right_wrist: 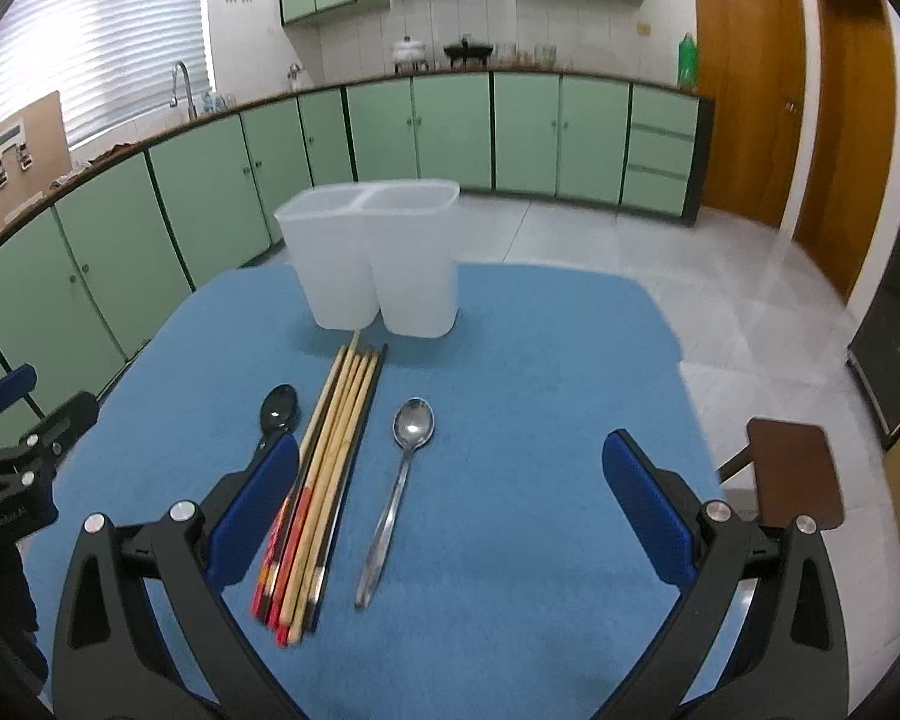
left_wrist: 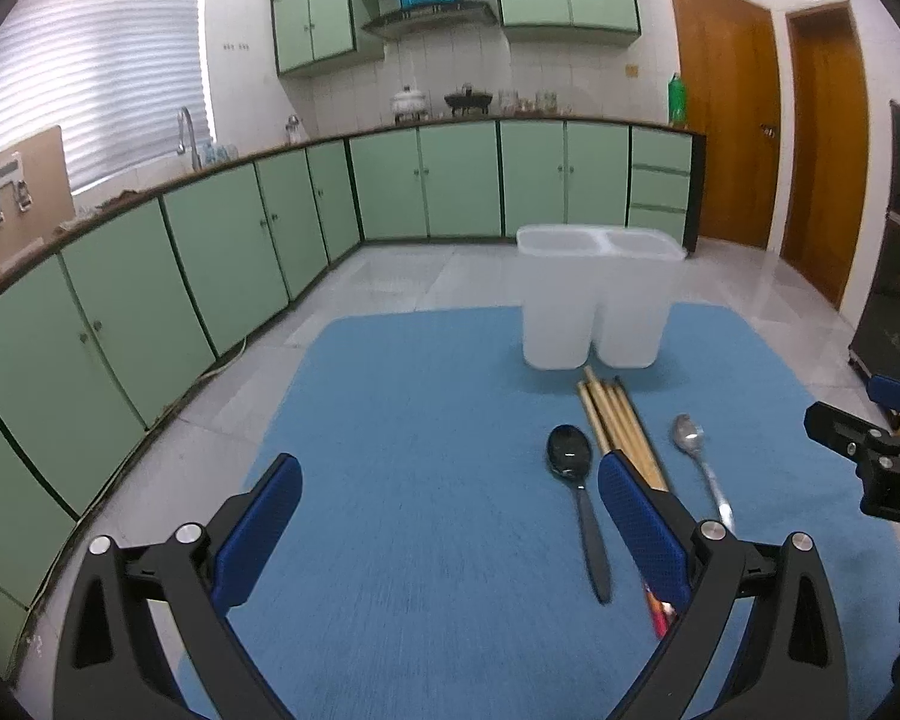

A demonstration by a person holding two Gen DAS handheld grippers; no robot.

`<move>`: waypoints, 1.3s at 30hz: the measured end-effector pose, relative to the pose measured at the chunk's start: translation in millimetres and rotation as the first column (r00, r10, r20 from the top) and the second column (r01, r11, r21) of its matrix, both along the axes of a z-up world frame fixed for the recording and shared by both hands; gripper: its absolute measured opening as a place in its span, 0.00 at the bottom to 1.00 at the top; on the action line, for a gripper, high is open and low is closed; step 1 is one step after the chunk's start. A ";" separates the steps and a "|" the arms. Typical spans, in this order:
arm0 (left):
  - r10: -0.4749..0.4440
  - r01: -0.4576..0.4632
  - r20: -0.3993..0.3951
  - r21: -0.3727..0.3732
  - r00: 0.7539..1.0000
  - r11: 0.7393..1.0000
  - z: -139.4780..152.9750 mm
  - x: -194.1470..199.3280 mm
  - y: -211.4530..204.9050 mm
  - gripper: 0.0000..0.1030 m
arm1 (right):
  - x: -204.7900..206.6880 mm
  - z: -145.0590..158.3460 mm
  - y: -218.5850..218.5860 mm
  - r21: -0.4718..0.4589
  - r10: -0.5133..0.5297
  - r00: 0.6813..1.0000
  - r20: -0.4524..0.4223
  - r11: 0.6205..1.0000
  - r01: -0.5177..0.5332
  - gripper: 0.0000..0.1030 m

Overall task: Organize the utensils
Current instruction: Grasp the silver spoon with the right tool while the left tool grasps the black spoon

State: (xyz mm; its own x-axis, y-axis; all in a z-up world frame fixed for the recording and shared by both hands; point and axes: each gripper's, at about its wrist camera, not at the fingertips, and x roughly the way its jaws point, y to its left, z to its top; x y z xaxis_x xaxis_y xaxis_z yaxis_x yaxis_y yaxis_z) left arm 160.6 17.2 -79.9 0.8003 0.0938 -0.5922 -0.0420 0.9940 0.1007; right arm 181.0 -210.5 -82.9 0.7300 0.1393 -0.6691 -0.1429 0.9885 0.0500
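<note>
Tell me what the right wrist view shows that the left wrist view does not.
Only the right wrist view shows a brown stool seat beyond the blue mat's right edge, and the full bundle of wooden chopsticks down to its red ends.

Only the left wrist view shows the whole black plastic spoon, handle included.

Both show the white two-compartment plastic holder, empty as far as visible, the shiny metal spoon, the blue mat, and both grippers open, the left gripper and the right gripper.
</note>
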 end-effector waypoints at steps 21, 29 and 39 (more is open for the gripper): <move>-0.002 -0.004 -0.185 -0.028 0.983 1.000 -69.7 75.4 4.2 0.89 | 87.7 -77.4 31.9 -0.018 -0.006 0.976 -0.220 1.000 0.002 0.44; -0.078 0.068 -0.203 -0.056 0.976 0.996 -72.2 94.0 -23.4 0.89 | 85.2 -73.9 23.6 -0.003 -0.002 0.978 -0.208 1.000 0.001 0.27; -0.078 0.071 -0.249 -0.036 0.965 0.997 -87.4 127.2 -43.6 0.90 | 84.2 -73.5 14.7 0.008 0.012 0.979 -0.202 1.000 -0.011 0.27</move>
State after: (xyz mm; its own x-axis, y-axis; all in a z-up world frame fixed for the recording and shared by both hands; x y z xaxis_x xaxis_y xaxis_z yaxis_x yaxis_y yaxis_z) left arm 287.7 -26.4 -167.3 0.6305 0.0211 -0.7759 0.0557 0.9958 0.0723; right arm 265.2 -195.9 -156.4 0.5785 0.1520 -0.8014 -0.1409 0.9863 0.0853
